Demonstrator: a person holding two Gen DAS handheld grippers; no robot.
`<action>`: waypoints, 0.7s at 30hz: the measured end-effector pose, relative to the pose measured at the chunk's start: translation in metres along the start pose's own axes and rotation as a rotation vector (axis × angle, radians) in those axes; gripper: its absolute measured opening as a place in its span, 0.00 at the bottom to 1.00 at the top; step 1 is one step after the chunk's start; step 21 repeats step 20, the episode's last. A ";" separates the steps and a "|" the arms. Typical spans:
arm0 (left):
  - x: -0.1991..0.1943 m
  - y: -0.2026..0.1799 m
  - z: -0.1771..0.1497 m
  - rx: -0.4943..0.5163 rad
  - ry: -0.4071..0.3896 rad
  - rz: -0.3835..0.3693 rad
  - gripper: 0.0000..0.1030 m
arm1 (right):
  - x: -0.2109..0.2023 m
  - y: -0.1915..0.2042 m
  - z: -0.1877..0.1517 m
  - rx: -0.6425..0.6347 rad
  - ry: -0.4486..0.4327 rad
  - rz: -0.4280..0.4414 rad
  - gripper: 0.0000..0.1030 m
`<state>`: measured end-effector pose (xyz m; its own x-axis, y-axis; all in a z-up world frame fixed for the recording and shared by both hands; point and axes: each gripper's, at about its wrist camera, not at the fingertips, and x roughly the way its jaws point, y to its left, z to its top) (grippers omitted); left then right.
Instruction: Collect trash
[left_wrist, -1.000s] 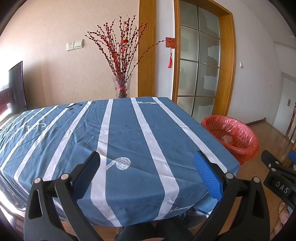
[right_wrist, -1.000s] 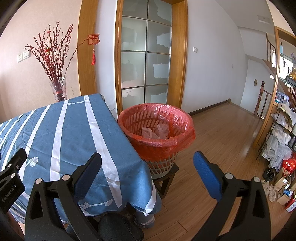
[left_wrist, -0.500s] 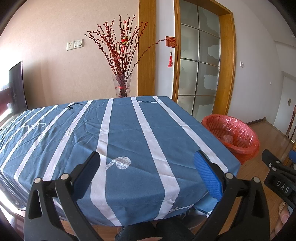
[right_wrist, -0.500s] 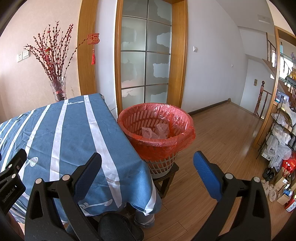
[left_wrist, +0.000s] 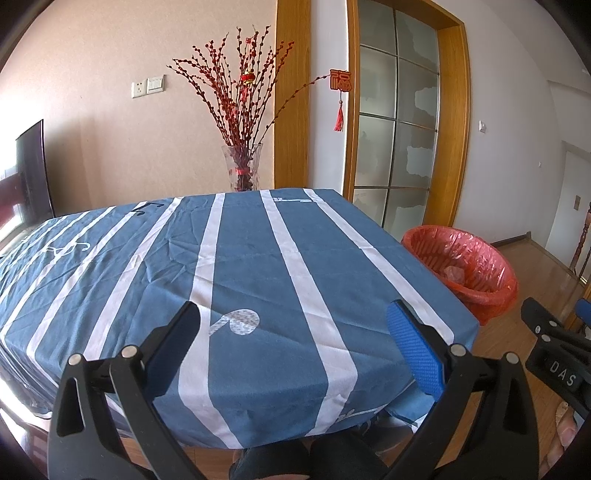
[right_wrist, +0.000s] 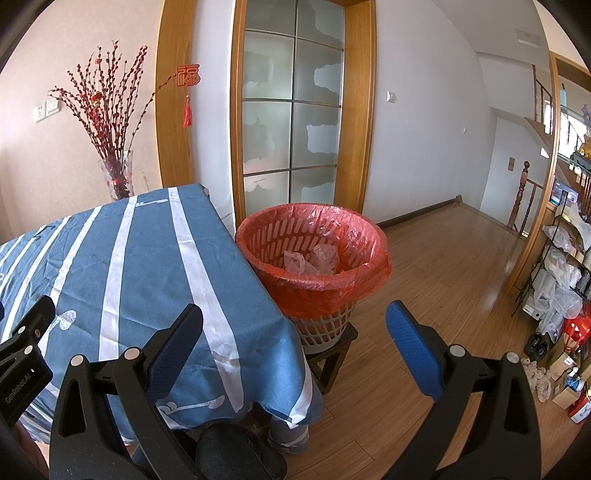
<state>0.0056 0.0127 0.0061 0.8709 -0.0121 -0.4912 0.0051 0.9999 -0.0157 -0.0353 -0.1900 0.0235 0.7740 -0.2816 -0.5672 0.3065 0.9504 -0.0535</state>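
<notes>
While poised over the blue white-striped cloth-covered table (left_wrist: 258, 266), both held with jaws wide apart, empty; crumpled clear plastic trash (right_wrist: 312, 258) inside red-lined slatted basket (right_wrist: 314, 284) beside table's corner.

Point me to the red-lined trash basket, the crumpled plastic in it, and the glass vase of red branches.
Red-lined plastic trash basket (right_wrist: 369, 275): right wrist view, on the liner folded over the near rim.
Crumpled clear plastic (right_wrist: 295, 260): right wrist view, on the left piece inside the basket.
Glass vase of red branches (left_wrist: 242, 168): left wrist view, on the glass body.
</notes>
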 end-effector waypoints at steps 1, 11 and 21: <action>0.000 0.000 0.000 0.000 0.001 0.001 0.96 | 0.000 0.000 0.000 0.000 0.000 0.000 0.96; 0.000 0.001 0.001 0.004 0.000 -0.001 0.96 | 0.001 0.000 0.001 -0.001 0.001 0.001 0.96; 0.001 0.001 0.002 0.006 0.008 -0.007 0.96 | 0.001 0.000 0.001 -0.001 0.002 0.001 0.96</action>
